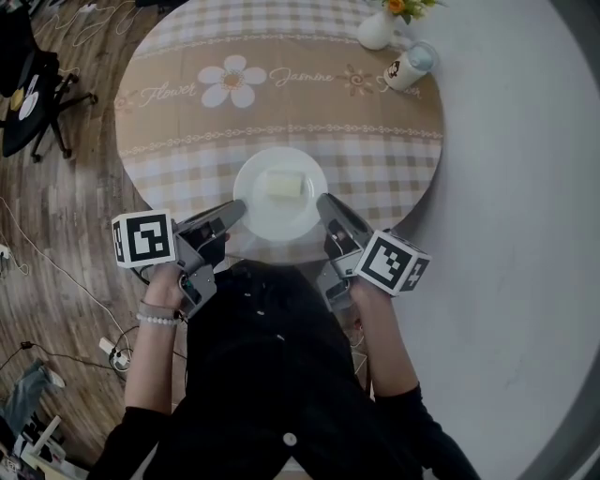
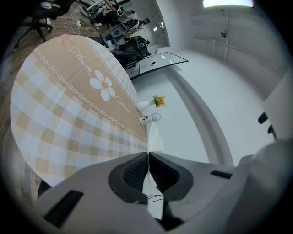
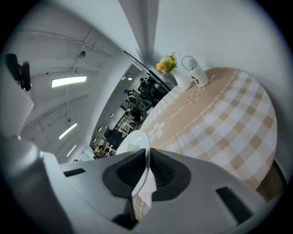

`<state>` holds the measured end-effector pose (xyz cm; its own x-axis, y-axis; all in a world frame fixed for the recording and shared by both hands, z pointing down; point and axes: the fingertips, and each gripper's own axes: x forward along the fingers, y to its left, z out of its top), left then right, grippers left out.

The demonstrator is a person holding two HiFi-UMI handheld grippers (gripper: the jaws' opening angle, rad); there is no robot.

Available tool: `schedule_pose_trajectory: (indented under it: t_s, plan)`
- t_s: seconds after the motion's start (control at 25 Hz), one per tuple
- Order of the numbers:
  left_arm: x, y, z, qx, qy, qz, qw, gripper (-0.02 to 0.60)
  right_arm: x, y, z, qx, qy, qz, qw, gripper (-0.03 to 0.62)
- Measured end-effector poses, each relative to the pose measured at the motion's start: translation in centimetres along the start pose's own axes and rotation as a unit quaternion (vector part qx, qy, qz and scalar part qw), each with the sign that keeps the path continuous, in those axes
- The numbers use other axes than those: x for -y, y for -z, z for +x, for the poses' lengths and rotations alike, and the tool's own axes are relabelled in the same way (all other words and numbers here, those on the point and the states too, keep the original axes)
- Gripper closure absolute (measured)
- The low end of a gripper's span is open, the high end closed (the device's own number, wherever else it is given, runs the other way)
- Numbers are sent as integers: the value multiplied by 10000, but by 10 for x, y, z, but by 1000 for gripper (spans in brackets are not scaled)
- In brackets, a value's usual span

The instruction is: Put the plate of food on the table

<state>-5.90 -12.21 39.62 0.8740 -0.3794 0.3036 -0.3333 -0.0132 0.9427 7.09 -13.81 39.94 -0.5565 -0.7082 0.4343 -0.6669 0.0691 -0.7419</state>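
A white plate [image 1: 258, 211] with a pale yellow block of food [image 1: 284, 184] hangs over the near edge of the round table [image 1: 187, 141]. My left gripper [image 1: 235, 208] is shut on the plate's left rim and my right gripper [image 1: 324, 202] is shut on its right rim. In the left gripper view the plate [image 2: 154, 135] shows edge-on between the dark pads [image 2: 132, 173], with the left gripper [image 2: 148, 171] clamped on it. In the right gripper view the plate [image 3: 135, 139] also passes between the right gripper [image 3: 147, 171] and its pads [image 3: 162, 171].
The table wears a beige checked cloth with a daisy print [image 1: 231, 81]. At its far right stand a white vase with flowers [image 1: 379, 28] and a mug [image 1: 407, 67]. A black office chair [image 1: 28, 94] stands on the wooden floor to the left. A grey-white wall runs along the right.
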Motion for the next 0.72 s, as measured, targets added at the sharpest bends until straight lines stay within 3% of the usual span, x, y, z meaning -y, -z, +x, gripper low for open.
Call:
schedule_pose_trajectory:
  t_s: [0.72]
  plan:
    - [-10,-13,19,330,-186,-143,9992,574,18,-15,21,-361,-180,-70,9992,580]
